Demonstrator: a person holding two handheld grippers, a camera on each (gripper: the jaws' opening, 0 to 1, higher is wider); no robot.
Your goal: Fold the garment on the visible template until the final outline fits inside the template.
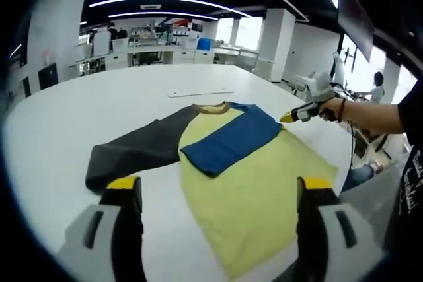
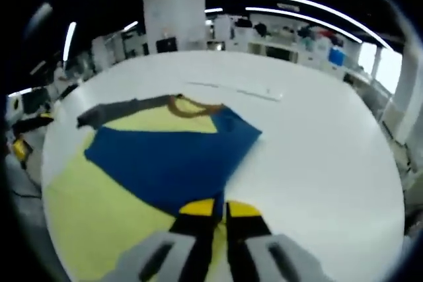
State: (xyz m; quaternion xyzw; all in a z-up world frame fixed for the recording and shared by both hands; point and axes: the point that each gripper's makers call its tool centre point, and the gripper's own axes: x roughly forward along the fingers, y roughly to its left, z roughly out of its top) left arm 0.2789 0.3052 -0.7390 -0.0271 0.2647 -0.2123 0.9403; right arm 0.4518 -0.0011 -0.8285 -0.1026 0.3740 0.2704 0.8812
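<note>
In the right gripper view, the right gripper (image 2: 220, 211) has its yellow-tipped fingers (image 2: 197, 208) pressed close together, pinching the edge of the blue sleeve (image 2: 168, 160). That sleeve is folded across the yellow body of the shirt (image 2: 86, 219). In the left gripper view, the left gripper (image 1: 220, 193) has its fingers (image 1: 124, 184) spread wide with nothing between them, hovering above the near hem. The shirt lies flat on the white worktop (image 1: 73, 120), its dark grey sleeve (image 1: 135, 146) stretched out sideways. Beyond the collar (image 1: 213, 107) lies a thin pale strip (image 1: 199, 93). A person's hand (image 1: 332, 109) holds the right gripper at the shirt's far side.
</note>
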